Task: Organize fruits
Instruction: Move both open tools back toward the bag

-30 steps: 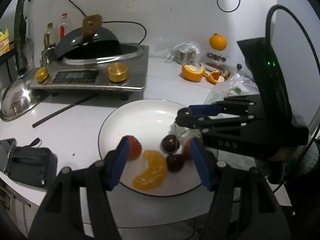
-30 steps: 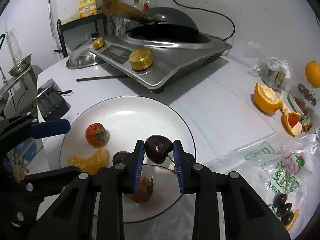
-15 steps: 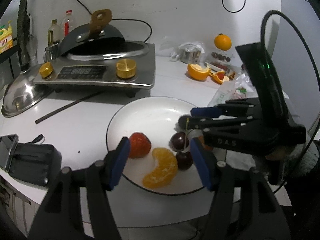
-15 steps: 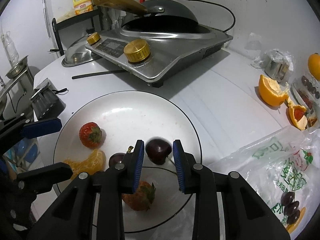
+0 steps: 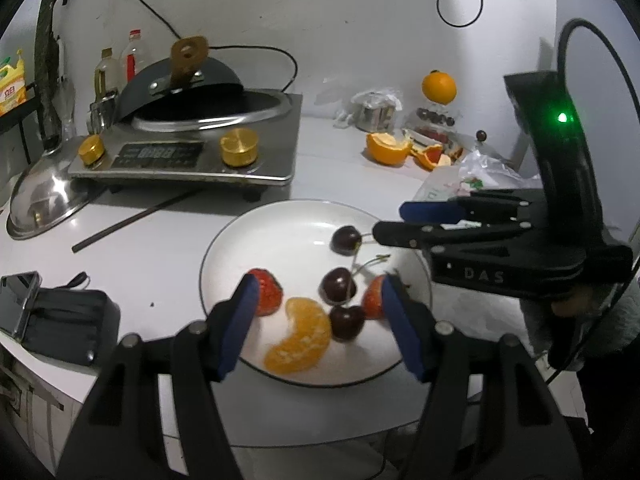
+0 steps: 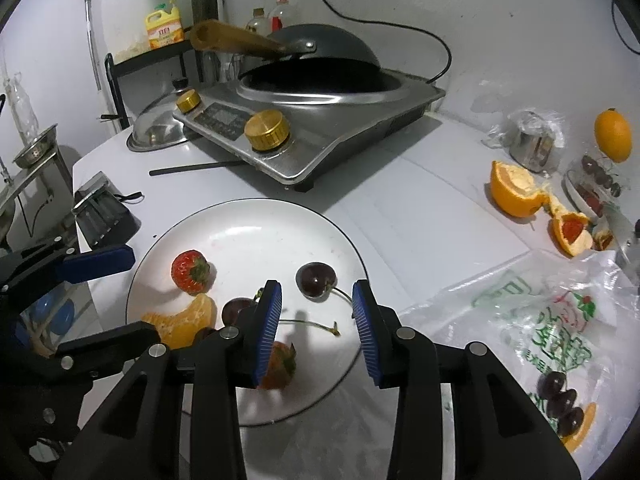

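cherry [image 6: 315,280]: on the plate [image 6: 240,220], far-right part, just ahead of the right gripper [image 6: 316,320] and touching neither pad. Stem trails right, toward the right pad.
axis: roughly round, so the stem is the only direction cue; it lies across the jaw line.
other fruit: two strawberries [image 5: 266,292], orange segment [image 5: 302,336], two more cherries [image 5: 338,290], clustered on the near half of the plate.
nearer arm: right. Its tips point at the lone cherry; the left gripper [image 5: 316,300] sits over the cluster.
right fingers: moderately open, empty.
left fingers: wide open, empty. Contact with the strawberries at either pad can't be ruled out; the view is foreshortened.
supply: bag [image 6: 540,320] right of the plate, with more cherries inside.
judgement: lone cherry looks placed; next pick is likely from the bag, on the right arm's side.
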Motion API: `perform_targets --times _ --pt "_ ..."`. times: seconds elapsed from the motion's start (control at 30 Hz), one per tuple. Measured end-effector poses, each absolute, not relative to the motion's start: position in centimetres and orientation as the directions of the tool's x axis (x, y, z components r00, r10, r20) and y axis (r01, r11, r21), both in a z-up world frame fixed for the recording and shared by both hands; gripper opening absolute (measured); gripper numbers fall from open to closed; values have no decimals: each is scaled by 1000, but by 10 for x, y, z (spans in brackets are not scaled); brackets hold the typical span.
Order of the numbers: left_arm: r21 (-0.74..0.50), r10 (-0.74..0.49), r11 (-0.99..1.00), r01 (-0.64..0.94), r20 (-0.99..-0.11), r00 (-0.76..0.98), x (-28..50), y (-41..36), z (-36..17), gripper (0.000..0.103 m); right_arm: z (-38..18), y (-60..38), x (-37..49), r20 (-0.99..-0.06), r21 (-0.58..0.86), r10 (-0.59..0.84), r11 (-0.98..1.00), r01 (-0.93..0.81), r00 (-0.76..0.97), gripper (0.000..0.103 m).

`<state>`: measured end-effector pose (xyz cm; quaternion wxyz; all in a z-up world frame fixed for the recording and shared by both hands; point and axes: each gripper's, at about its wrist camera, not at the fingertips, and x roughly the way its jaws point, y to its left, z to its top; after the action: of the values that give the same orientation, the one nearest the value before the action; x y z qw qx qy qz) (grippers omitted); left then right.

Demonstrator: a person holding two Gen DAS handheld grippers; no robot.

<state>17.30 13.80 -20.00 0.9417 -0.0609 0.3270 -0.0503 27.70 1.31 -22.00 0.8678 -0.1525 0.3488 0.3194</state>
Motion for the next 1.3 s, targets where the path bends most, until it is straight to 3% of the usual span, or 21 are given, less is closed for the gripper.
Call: perform_targets --times 1.3 --pt "-106 -190 982 160 -649 737 196 10 -183 71 -199 -156 247 -613 33 422 858 -512 668 39"
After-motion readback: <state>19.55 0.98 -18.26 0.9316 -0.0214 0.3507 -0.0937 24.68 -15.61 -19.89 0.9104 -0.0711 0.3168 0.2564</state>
